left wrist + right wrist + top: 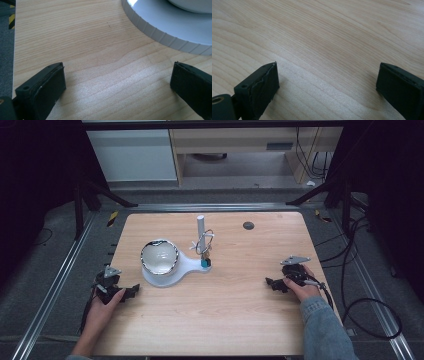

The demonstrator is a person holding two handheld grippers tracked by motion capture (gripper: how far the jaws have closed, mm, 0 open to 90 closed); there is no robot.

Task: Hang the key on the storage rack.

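A white stand (187,266) sits at the table's middle, with a round ribbed base (160,35) that carries a shiny bowl (159,256). A white post (200,226) rises from the stand, with a wire whisk (204,243) and a small teal block (205,262) by it. My left gripper (134,291) rests on the wood at the left, just short of the base, jaws wide apart with bare table between them (117,82). My right gripper (270,283) lies at the right, also open over bare wood (327,80).
A dark round hole (248,225) marks the wooden table top (235,320) at the back right. Black cables (370,315) trail off the right edge. Metal rails (55,280) run along both sides, and cabinets (132,152) stand behind.
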